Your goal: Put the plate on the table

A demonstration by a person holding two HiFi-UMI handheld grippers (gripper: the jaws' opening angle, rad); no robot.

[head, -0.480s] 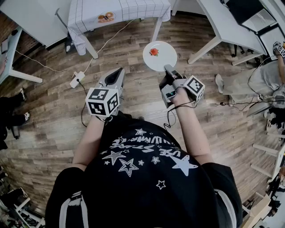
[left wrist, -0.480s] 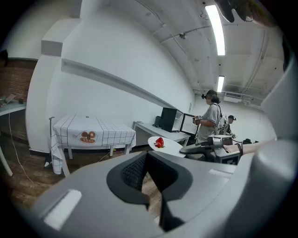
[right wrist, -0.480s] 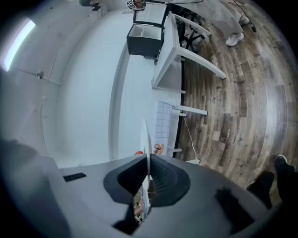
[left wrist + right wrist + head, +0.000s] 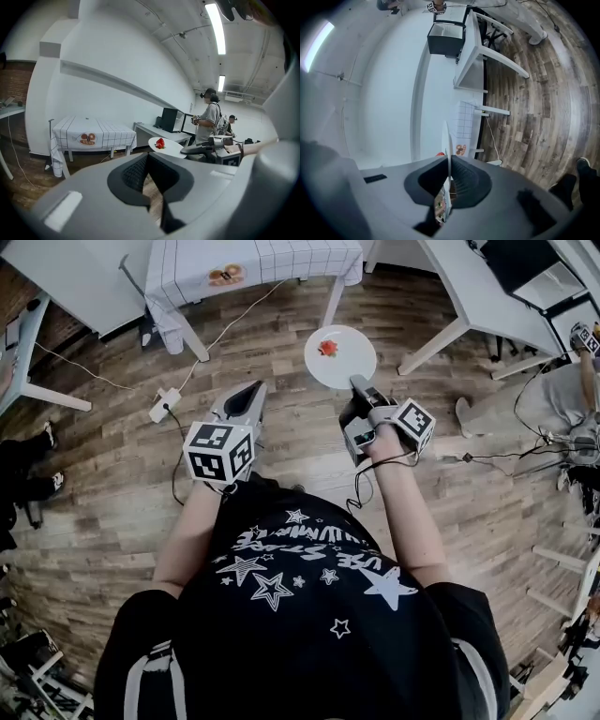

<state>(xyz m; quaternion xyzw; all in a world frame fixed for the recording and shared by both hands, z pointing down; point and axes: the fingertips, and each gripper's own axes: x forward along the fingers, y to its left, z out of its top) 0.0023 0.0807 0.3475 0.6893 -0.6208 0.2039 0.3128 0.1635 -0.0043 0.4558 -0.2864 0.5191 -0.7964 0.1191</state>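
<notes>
1. The right gripper is clenched on the near rim of the white plate, which juts forward from its jaws above the wood floor.
2. The right gripper view shows the plate edge-on, a thin line pinched between the jaws. The head view alone shows its round face and the strawberry on it.
3. The left gripper is closed on nothing; the plate is to its right.
4. The left gripper view shows the checked-cloth table ahead, well apart from the plate.

Smooth, perhaps ceramic white plate; matt wood-plank floor; checked cloth table
</notes>
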